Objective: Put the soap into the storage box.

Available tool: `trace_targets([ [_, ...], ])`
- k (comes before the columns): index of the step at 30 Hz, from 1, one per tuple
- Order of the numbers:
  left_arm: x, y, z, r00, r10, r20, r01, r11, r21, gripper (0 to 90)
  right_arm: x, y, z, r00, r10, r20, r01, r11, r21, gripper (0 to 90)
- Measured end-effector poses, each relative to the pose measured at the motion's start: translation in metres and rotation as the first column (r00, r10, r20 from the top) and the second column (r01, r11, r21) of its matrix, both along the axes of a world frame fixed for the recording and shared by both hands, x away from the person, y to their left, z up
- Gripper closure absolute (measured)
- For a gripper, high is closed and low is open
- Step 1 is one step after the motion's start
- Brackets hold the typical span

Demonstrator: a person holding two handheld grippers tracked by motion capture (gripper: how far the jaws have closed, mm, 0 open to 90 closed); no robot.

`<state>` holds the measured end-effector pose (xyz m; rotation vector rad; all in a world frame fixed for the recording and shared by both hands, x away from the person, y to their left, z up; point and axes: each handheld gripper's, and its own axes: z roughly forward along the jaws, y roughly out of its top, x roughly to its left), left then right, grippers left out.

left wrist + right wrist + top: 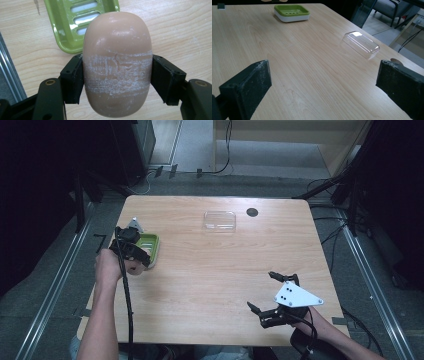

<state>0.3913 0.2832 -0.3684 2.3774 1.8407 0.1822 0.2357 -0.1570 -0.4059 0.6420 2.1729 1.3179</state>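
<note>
Peach-coloured soap (117, 65) sits clamped between the jaws of the left gripper (131, 245), held just beside the green soap dish (75, 22) at the tabletop's (210, 275) left edge. Its waxy, scuffed sides look slick, so I judge a loose squeeze could let it slide out and miss the dish. The right gripper (265, 292) rests wide and empty, well apart from the clear lid (361, 44)
</note>
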Motion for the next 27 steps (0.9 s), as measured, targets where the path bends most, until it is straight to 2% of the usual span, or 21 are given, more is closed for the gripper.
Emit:
trace_targets([
  [7, 0.009, 0.002, 0.005, 0.9999, 0.011, 0.005, -0.011, 0.9999, -0.011, 33.7, 0.000, 0.000, 0.000, 1.0000, 0.000, 0.001, 0.000, 1.000, 0.000, 0.0],
  [12, 0.014, 0.003, 0.006, 0.9999, 0.014, -0.001, -0.014, 0.9999, 0.002, 33.7, 0.000, 0.000, 0.000, 1.0000, -0.001, 0.000, 0.001, 1.000, 0.001, 0.0],
  [27, 0.025, 0.011, -0.005, 0.9988, 0.048, -0.011, -0.048, 0.9988, -0.008, 33.7, 0.000, -0.001, 0.000, 1.0000, -0.003, 0.001, 0.003, 1.000, 0.004, 0.0],
])
